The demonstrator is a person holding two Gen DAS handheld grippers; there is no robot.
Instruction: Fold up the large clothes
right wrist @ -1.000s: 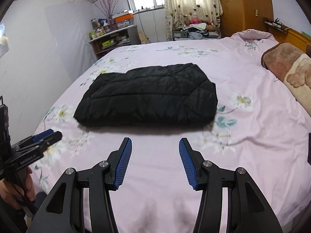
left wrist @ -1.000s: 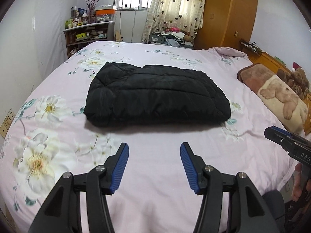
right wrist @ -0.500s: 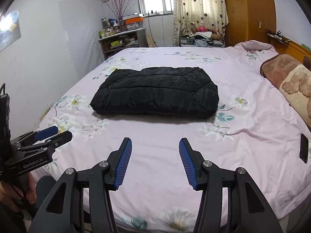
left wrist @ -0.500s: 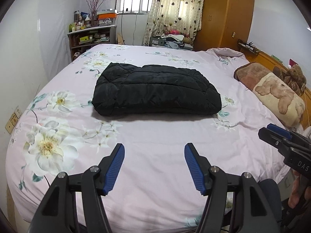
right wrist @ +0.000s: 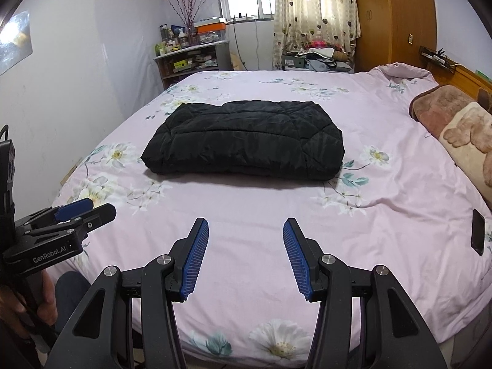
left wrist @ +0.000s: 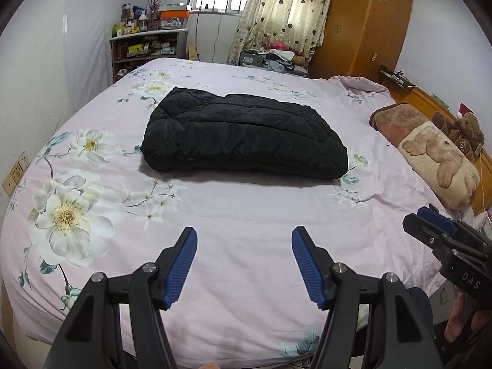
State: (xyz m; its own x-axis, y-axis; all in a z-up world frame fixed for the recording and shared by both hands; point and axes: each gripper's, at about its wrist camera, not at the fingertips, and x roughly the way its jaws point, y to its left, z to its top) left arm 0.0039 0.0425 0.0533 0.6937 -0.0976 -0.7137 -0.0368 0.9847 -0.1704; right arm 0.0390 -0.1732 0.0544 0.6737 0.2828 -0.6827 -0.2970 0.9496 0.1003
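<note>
A black quilted jacket [left wrist: 243, 135] lies folded into a thick rectangle in the middle of the pink floral bed [left wrist: 246, 215]; it also shows in the right wrist view [right wrist: 246, 141]. My left gripper [left wrist: 244, 233] is open and empty, held above the bed's near edge, well short of the jacket. My right gripper [right wrist: 246, 224] is open and empty too, likewise back from the jacket. The right gripper shows at the right edge of the left wrist view [left wrist: 436, 224], and the left gripper at the left edge of the right wrist view [right wrist: 83, 209].
A brown bear-print pillow [left wrist: 430, 153] and teddy bears [left wrist: 464, 132] lie at the bed's right side. A black phone [right wrist: 478, 230] lies near the right edge. A cluttered shelf [left wrist: 144, 49], a curtain and a wooden wardrobe [left wrist: 366, 21] stand beyond the bed.
Both grippers have drawn back and up from the bed, so the folded jacket looks smaller and farther. The jaws stayed open and the jacket has not moved.
</note>
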